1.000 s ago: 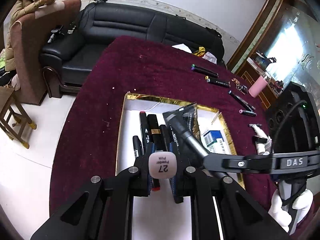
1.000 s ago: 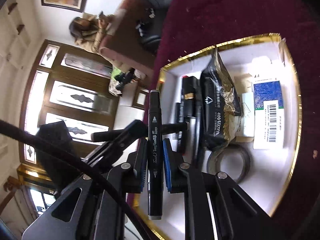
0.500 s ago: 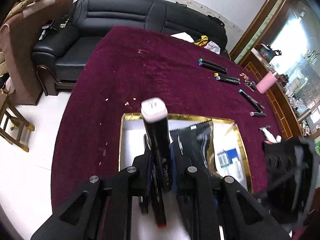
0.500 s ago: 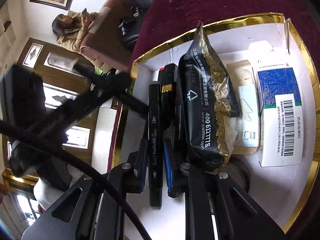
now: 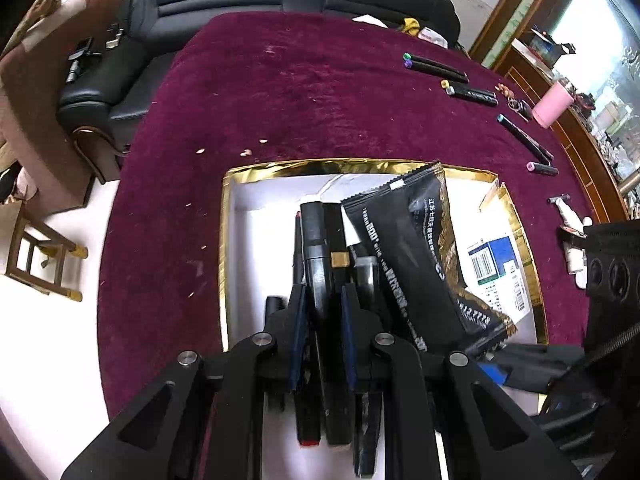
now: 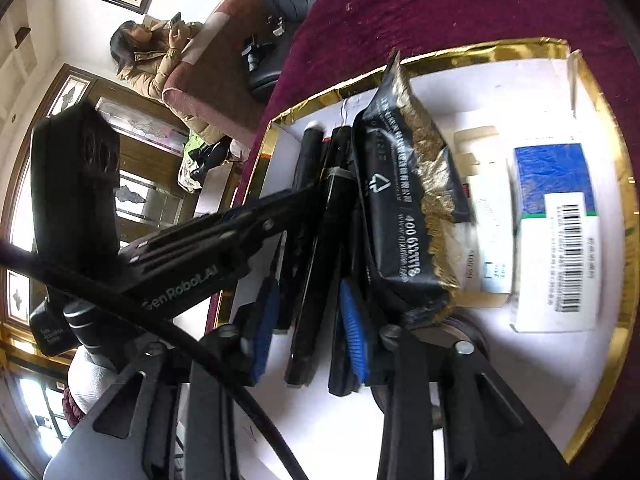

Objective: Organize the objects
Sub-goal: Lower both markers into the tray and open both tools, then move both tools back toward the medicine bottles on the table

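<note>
A white box with a gold rim (image 5: 280,168) (image 6: 480,50) lies on the dark red tablecloth and holds a row of black markers. My left gripper (image 5: 324,308) is shut on a black marker (image 5: 316,248), held low over that row and pointing along it. In the right wrist view the left gripper's fingers (image 6: 256,220) reach in from the left. My right gripper (image 6: 308,320) is opening; a black marker (image 6: 320,260) lies between its blue pads, which stand clear of it on both sides.
A black and gold pouch (image 5: 408,248) (image 6: 404,200) and a blue and white carton (image 5: 492,260) (image 6: 556,220) fill the box's right side. Several loose markers (image 5: 436,66) and a pink cup (image 5: 552,106) lie at the far right. A person (image 6: 152,52) sits in an armchair.
The left gripper swung its marker from upright to lying flat and sank into the box. The right gripper lowered its marker onto the row and its jaws parted from it.
</note>
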Available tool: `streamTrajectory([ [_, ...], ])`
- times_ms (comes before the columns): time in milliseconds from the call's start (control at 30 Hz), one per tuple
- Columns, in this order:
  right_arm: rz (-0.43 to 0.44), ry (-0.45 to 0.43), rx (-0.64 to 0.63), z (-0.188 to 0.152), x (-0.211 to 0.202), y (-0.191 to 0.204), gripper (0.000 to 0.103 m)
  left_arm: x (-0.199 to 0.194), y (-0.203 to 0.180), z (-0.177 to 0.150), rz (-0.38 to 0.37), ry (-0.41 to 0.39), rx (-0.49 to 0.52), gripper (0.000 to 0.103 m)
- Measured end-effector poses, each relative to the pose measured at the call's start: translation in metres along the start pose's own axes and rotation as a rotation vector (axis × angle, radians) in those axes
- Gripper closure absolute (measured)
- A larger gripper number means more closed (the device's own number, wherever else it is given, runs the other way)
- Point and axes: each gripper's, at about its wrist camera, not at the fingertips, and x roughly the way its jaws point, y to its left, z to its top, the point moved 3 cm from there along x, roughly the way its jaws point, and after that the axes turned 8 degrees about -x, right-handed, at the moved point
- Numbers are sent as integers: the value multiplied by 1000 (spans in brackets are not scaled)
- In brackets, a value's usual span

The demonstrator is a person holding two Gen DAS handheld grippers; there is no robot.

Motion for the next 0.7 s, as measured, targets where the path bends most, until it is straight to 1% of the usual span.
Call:
streamTrajectory([
  [167,37,-39,12,-8,-25,-1,70,-27,1,-15,-40,-40,-54,88],
  [200,40,-48,6,-9,-32,-1,70,-31,0,-18,-55,-48,-64,87],
  [233,38,-58,-1,-11,-40,-1,66,-37,-1,-23,-75,-58,-77,83],
  [267,34,-72,-9,-15,-51,-2,60,-45,-3,-31,-102,-72,-93,79],
  [333,38,-104,-25,-25,-75,-4,55,-57,-9,-43,-151,-101,-111,64],
  [367,31,-132,-33,-32,-92,-7,55,-65,-14,-51,-182,-118,-118,61],
  [400,28,-155,-37,-39,-106,-11,55,-74,-23,-63,-228,-142,-120,61],
  [433,27,-169,-38,-41,-114,-11,55,-79,-29,-70,-255,-152,-122,61],
  [467,26,-191,-38,-49,-130,-14,55,-84,-37,-79,-286,-162,-125,61],
  [533,26,-228,-49,-48,-145,-5,55,-95,-58,-99,-350,-182,-129,61],
  [600,42,-293,-71,-59,-177,0,54,-103,-79,-114,-403,-209,-122,60],
  [633,62,-333,-81,-67,-194,2,47,-106,-90,-119,-419,-223,-124,58],
  [667,75,-385,-95,-73,-210,4,30,-108,-100,-125,-446,-242,-133,55],
  [700,59,-425,-110,-79,-223,4,23,-108,-112,-130,-481,-258,-136,51],
])
